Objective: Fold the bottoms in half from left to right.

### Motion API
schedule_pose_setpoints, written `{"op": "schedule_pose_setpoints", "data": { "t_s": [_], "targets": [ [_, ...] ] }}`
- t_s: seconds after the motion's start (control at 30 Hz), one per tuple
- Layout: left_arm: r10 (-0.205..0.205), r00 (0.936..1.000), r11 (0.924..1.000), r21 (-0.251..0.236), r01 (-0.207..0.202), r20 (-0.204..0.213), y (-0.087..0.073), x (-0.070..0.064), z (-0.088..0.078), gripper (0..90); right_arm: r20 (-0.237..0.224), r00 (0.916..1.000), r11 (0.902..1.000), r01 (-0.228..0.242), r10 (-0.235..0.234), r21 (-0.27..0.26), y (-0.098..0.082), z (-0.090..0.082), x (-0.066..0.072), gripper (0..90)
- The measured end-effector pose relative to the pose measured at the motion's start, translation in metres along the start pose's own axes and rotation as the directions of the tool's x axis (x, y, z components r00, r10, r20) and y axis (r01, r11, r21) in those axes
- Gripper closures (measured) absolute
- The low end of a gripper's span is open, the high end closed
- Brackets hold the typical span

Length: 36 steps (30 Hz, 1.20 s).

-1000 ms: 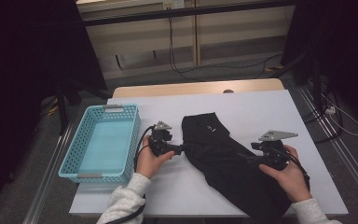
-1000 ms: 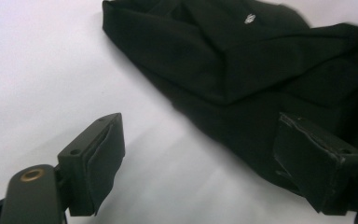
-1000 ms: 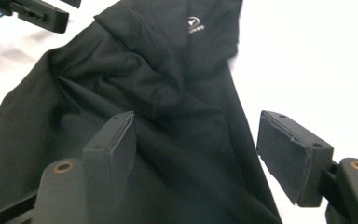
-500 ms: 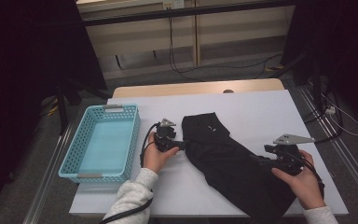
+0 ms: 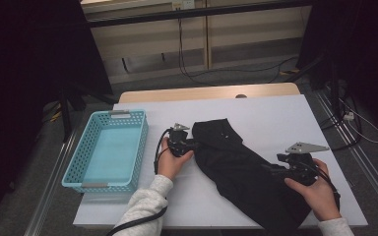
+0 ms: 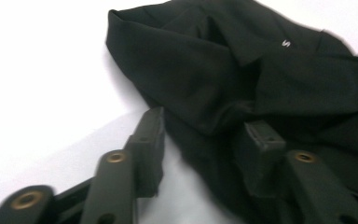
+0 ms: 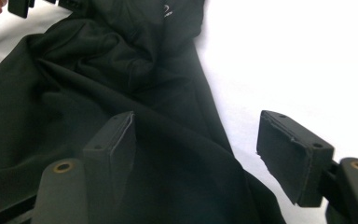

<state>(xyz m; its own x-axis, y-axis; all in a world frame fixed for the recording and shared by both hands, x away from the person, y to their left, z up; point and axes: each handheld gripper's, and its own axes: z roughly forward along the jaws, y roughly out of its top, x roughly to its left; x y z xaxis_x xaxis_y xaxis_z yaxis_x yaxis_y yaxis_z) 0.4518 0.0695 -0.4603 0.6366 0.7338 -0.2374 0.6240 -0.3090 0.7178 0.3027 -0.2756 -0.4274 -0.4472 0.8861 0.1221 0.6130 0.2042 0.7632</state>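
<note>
From the high view I see my left gripper [image 5: 195, 144] at the near-left edge of a black garment [image 5: 246, 172] that lies slantwise across the white bench [image 5: 275, 115], and my right gripper [image 5: 270, 168] over the garment's lower end. A light-blue basket [image 5: 109, 150] sits on the far side of my left hand from the cloth, apart from both.

My left gripper view adds what the high view cannot: a fold of the garment's edge [image 6: 242, 79] lies between the jaws, which have just been closing; one jaw rests on bare bench beside the cloth, the other on the cloth, and a gap remains, so the fold is not yet pinched. A small white mark shows on the fabric beyond them.

My right gripper view shows its jaws spread wide, one over the cloth [image 7: 98, 79], the other over bare bench, gripping nothing.
</note>
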Motion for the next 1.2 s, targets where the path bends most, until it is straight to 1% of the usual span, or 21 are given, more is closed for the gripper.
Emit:
{"op": "schedule_pose_setpoints", "data": {
  "t_s": [0.07,0.1,0.13,0.17,0.2,0.27,0.33,0.4,0.43,0.53,0.6,0.67,0.7,0.73,0.77,0.8,0.93,1.0,1.03,1.07,1.2],
  "targets": [
    [0.008,0.9999,1.0000,0.003,-0.008,0.014,0.001,-0.003,0.002,59.1,0.004,1.0000,1.0000,-0.003,0.003,-0.005,0.001,0.000,0.001,28.6],
    [0.011,0.9999,0.9999,0.002,-0.011,0.008,0.001,-0.004,0.002,59.1,0.002,1.0000,1.0000,0.000,0.000,-0.005,0.001,0.001,0.001,28.6],
    [0.033,0.9995,0.9994,0.007,-0.033,-0.003,0.001,-0.005,0.002,61.8,0.002,1.0000,1.0000,0.001,0.000,-0.003,0.001,0.001,0.001,28.6],
    [0.035,0.9994,0.9993,0.010,-0.035,-0.003,0.001,-0.005,0.002,63.4,0.000,1.0000,1.0000,-0.001,0.001,-0.001,0.001,0.001,0.002,28.6],
    [0.018,0.9998,0.9998,0.007,-0.018,0.004,0.001,-0.005,0.002,67.6,-0.002,1.0000,1.0000,0.005,-0.005,0.002,0.001,0.003,0.002,28.6],
    [-0.016,0.9996,0.9999,0.007,0.015,0.021,0.000,-0.004,0.003,69.4,-0.002,1.0000,1.0000,0.005,-0.005,0.004,0.001,0.003,0.002,28.6],
    [-0.070,0.9954,0.9972,0.030,0.068,0.066,0.001,-0.004,0.004,75.3,-0.005,1.0000,0.9999,0.008,-0.008,0.007,0.001,0.004,0.003,28.6],
    [-0.069,0.9954,0.9971,0.035,0.067,0.066,0.002,-0.005,0.004,76.2,-0.006,0.9999,0.9999,0.008,-0.008,0.007,0.001,0.004,0.003,28.6],
    [-0.079,0.9937,0.9961,0.047,0.075,0.080,0.003,-0.006,0.004,77.8,-0.007,0.9999,1.0000,0.008,-0.008,0.005,0.001,0.004,0.003,28.4],
    [-0.092,0.9926,0.9952,0.042,0.088,0.080,0.003,-0.004,0.004,80.2,-0.001,1.0000,1.0000,0.006,-0.006,0.005,0.001,0.003,0.002,27.9],
    [-0.091,0.9937,0.9956,0.028,0.090,0.065,0.004,-0.001,0.000,80.6,0.004,1.0000,0.9999,0.008,-0.008,0.009,0.001,0.002,0.001,27.8],
    [-0.116,0.9913,0.9932,0.006,0.116,0.061,0.006,0.005,-0.008,80.9,0.006,1.0000,0.9999,0.007,-0.007,0.013,0.000,0.001,0.000,27.8],
    [-0.128,0.9909,0.9916,-0.009,0.129,0.041,0.007,0.012,-0.017,80.9,0.007,0.9999,0.9999,0.010,-0.010,0.013,-0.001,0.001,0.000,27.8],
    [-0.128,0.9909,0.9916,-0.009,0.129,0.041,0.007,0.012,-0.017,80.9,0.011,0.9999,0.9998,0.008,-0.008,0.017,-0.001,0.001,-0.001,27.8],
    [-0.160,0.9866,0.9869,-0.017,0.160,0.032,0.004,0.023,-0.025,80.9,0.014,0.9999,0.9997,0.006,-0.007,0.022,-0.002,0.001,-0.001,27.8],
    [-0.160,0.9866,0.9869,-0.017,0.160,0.032,0.004,0.023,-0.025,80.9,0.020,0.9998,0.9998,0.007,-0.007,0.021,-0.003,0.000,-0.002,27.8],
    [-0.183,0.9830,0.9827,-0.029,0.183,-0.012,-0.002,0.039,-0.038,81.0,0.029,0.9996,0.9998,-0.006,0.005,0.019,-0.005,-0.005,-0.004,27.8],
    [-0.184,0.9823,0.9827,-0.025,0.183,-0.033,-0.004,0.043,-0.045,81.0,0.062,0.9981,0.9993,-0.005,0.003,0.037,-0.012,-0.011,-0.008,28.9],
    [-0.184,0.9823,0.9827,-0.025,0.183,-0.033,-0.004,0.043,-0.045,80.9,0.062,0.9981,0.9993,-0.005,0.003,0.037,-0.012,-0.011,-0.008,28.9],
    [-0.189,0.9815,0.9818,-0.031,0.188,-0.033,-0.004,0.045,-0.046,81.0,0.088,0.9959,0.9982,-0.025,0.020,0.054,-0.016,-0.013,-0.012,29.8],
    [-0.185,0.9824,0.9825,-0.032,0.184,-0.028,-0.004,0.045,-0.048,80.9,0.096,0.9950,0.9973,-0.036,0.029,0.064,-0.020,-0.014,-0.015,34.1]
  ]
}}
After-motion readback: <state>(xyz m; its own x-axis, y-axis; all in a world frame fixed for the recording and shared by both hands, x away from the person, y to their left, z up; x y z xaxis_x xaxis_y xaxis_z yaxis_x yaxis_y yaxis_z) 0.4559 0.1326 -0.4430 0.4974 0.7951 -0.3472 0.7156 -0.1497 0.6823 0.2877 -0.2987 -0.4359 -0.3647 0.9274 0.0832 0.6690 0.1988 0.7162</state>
